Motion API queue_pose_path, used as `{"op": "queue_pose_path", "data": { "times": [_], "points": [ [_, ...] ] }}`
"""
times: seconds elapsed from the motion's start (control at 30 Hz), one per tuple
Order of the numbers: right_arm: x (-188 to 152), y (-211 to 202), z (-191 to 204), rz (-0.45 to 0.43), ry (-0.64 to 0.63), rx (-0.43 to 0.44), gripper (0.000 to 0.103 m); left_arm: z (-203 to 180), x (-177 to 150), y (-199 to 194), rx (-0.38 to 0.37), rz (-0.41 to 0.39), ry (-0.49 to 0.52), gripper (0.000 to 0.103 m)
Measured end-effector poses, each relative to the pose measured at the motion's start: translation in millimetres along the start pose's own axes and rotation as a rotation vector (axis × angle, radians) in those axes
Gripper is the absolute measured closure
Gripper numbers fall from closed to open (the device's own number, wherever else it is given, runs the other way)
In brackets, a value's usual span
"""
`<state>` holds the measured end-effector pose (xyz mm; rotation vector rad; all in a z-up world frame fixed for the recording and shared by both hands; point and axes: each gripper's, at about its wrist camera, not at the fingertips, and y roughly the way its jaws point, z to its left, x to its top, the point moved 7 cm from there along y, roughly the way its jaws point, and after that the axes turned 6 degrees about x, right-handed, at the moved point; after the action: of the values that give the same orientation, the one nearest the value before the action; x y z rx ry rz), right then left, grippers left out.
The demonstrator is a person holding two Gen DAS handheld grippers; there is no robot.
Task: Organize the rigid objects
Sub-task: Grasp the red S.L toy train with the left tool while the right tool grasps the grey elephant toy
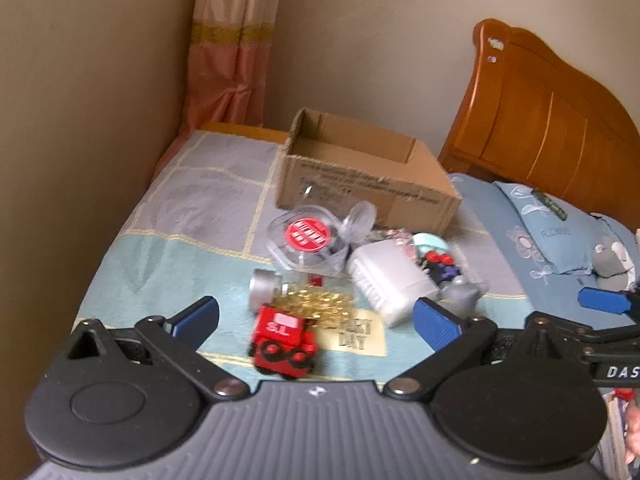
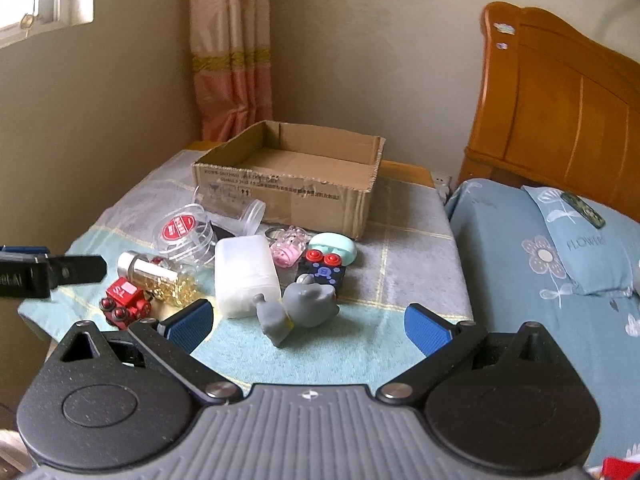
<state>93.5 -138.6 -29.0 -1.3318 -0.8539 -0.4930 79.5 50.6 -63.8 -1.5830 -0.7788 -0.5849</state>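
An open, empty cardboard box (image 1: 360, 176) (image 2: 296, 184) stands at the back of a cloth-covered table. In front of it lie a clear round tub with a red label (image 1: 308, 240) (image 2: 184, 232), a jar of gold clips (image 1: 296, 300) (image 2: 160, 276), a white plastic bottle (image 1: 388, 280) (image 2: 244, 276), a red toy train (image 1: 282, 342) (image 2: 124, 304) and a grey toy figure (image 2: 296, 312). My left gripper (image 1: 316, 320) is open, just above the train. My right gripper (image 2: 308, 320) is open, near the grey figure.
A pink keychain (image 2: 288, 246), a mint case (image 2: 334, 248) and a black toy with red knobs (image 2: 322, 270) lie by the box. A bed with a blue pillow (image 2: 576, 248) and a wooden headboard (image 2: 560, 112) stands to the right. A wall and curtain (image 2: 230, 60) lie left.
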Motion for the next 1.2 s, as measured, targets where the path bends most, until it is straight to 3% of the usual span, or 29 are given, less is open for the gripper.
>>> {"op": "queue_pose_path", "data": {
  "times": [0.2,0.5,0.8,1.2],
  "points": [
    [-12,25,-6,0.060,-0.052,0.007,0.000,7,-10,19,-0.015,0.048,0.075,0.001],
    [-31,62,-12,0.105,-0.083,0.056,0.000,0,-30,53,0.068,0.080,0.274,0.001],
    [-53,102,-20,0.214,-0.110,0.115,0.000,7,-49,83,0.076,0.188,0.252,0.001],
    [-54,115,-26,0.136,-0.103,0.188,0.000,5,-47,87,0.085,0.122,0.239,0.000]
  ]
}}
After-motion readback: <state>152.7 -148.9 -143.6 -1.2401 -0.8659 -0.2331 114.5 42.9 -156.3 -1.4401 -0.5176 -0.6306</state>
